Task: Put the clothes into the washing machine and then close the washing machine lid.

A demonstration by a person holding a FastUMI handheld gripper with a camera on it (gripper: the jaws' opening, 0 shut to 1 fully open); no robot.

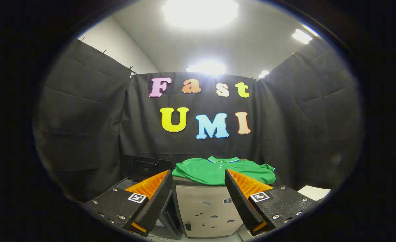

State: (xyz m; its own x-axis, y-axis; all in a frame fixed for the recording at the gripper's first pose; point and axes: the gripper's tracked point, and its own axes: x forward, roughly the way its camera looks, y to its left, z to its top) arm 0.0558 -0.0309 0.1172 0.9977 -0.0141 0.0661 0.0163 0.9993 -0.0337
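A folded green polo shirt with a striped collar lies on top of a pale grey cabinet, beyond my fingers and roughly in line with the gap between them. To the left of the cabinet stands a dark washing machine with its black lid raised upright at the back; my left finger hides most of its opening. My gripper is open, fingers spread wide with nothing between them, still well short of the shirt.
Black cloth walls close the booth on the left, back and right. A white sheet or low surface lies at the right, past my right finger. Bright ceiling lamps shine overhead.
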